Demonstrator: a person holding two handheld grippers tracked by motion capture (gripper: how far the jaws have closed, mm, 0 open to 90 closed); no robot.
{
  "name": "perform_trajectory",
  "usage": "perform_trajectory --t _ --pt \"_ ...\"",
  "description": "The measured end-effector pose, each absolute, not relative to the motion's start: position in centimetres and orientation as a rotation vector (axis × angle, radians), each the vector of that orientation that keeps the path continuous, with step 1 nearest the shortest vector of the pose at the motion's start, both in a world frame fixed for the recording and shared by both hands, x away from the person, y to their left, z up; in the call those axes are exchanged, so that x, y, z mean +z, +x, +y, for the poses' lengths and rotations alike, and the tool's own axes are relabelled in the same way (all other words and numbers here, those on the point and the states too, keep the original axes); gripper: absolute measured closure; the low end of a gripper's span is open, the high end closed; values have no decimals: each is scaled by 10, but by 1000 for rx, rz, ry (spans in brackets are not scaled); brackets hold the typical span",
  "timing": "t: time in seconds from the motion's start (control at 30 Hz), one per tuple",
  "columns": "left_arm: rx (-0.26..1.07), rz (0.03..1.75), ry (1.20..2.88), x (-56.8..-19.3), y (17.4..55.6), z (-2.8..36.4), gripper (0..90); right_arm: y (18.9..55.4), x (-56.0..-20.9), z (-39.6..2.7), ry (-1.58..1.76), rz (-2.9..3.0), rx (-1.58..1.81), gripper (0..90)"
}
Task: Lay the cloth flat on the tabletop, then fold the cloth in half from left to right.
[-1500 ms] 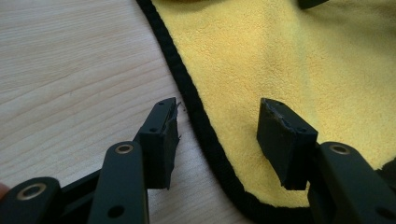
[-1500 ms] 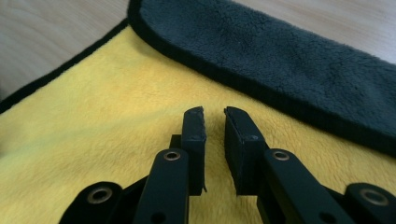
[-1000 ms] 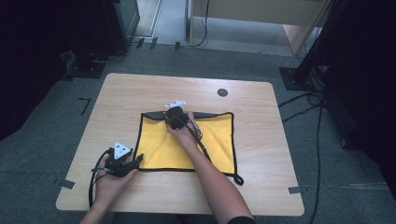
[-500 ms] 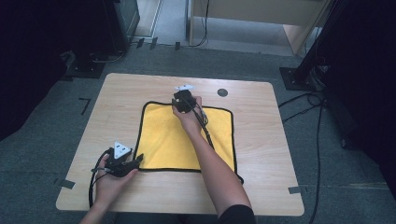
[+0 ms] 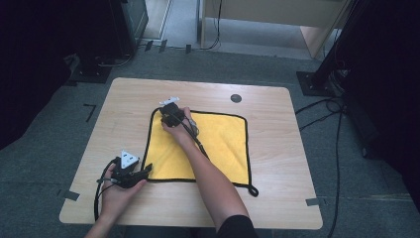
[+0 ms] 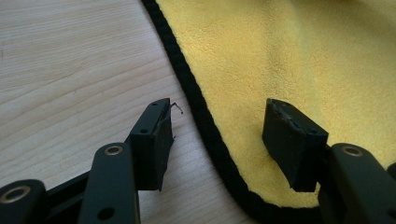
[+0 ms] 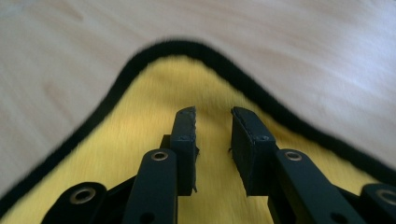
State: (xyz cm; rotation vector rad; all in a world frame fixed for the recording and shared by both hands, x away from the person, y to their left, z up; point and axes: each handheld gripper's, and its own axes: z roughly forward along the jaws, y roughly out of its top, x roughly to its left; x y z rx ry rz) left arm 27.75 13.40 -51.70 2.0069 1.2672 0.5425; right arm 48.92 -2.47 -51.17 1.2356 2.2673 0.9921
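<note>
High view: yellow cloth [image 5: 213,148] lies flat at counter [image 5: 297,148] centre. Left gripper [image 5: 143,173] straddles its 7 o'clock corner, jaws just widening, released. Right gripper [image 5: 166,107] hovers over the 11 o'clock corner, jaws apart, empty. Neither corner is grasped; folding looks not yet begun.

Lighting: even, soft on counter [image 5: 277,148]; surroundings dark. Right gripper view: motion-blurred, cloth [image 7: 154,112] edge smeared. Left gripper view: sharp.
</note>
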Motion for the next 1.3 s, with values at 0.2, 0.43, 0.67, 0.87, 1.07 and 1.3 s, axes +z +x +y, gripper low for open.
perform_trajectory --t 0.2,0.43,0.67,0.87,1.07,1.3 --pt "541 1266 2011 -517 277 134 419 517 -514 -7 1281 2241 1028 676" --pt "544 1270 2016 -517 278 135 388 498 -501 -9 1252 2234 1095 553" --pt "548 1278 2014 -517 277 135 363 451 -483 -38 1172 2252 1115 468" --pt "550 1279 2018 -517 278 135 345 408 -480 -85 1221 2249 1114 418" --pt "554 1289 2012 -517 278 134 328 401 -476 -104 1212 2245 1112 404" --pt "577 1297 2020 -516 275 134 303 410 -470 -94 1205 2244 1128 402"
